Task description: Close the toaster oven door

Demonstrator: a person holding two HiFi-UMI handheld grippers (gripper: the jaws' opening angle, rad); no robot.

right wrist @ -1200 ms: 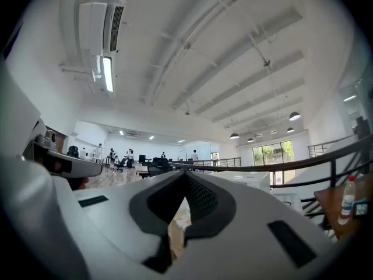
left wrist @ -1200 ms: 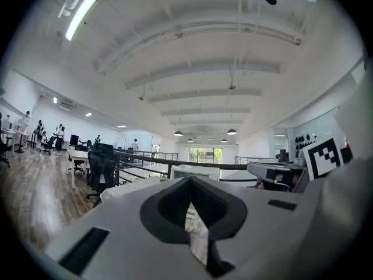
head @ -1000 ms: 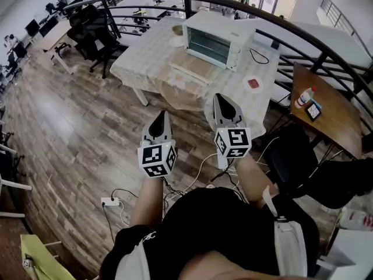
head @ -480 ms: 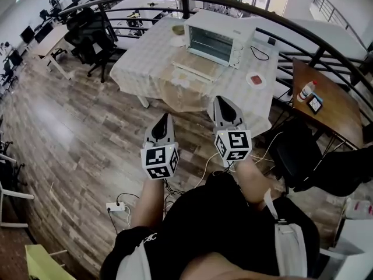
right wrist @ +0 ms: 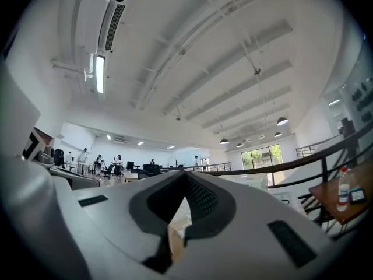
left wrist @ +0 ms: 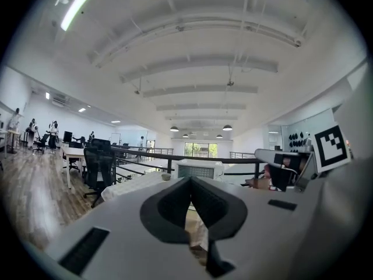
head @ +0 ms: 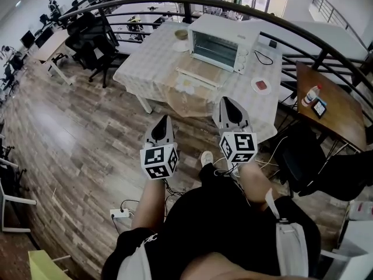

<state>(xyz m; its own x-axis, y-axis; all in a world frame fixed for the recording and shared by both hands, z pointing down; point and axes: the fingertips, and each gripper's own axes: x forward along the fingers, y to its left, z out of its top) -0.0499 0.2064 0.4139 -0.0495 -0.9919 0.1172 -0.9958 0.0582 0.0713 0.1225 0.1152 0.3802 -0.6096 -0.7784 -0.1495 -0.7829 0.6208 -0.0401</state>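
The white toaster oven [head: 224,41] stands at the far side of a table with a checked cloth [head: 145,63]. Its door [head: 200,77] hangs open, flat in front of the oven. Both grippers are held over the wooden floor, well short of the table and pointing toward it. My left gripper [head: 164,119] is shut and holds nothing. The right gripper [head: 228,101] is also shut and empty, close to the table's near edge. In the left gripper view the oven [left wrist: 199,169] shows far off beyond the shut left gripper [left wrist: 189,183]. The right gripper [right wrist: 185,177] looks mostly at the ceiling.
A plate with a red item [head: 260,86] lies right of the oven and a bowl [head: 182,35] left of it. A curved black railing [head: 303,34] runs behind the table. A brown side table with a bottle [head: 311,95] stands at right, office chairs [head: 93,37] at left, cables and a power strip [head: 119,213] on the floor.
The table and oven have drifted slightly down and right in the head view. A shoe now shows between the grippers. Both grippers stay shut, the right one a little lower.
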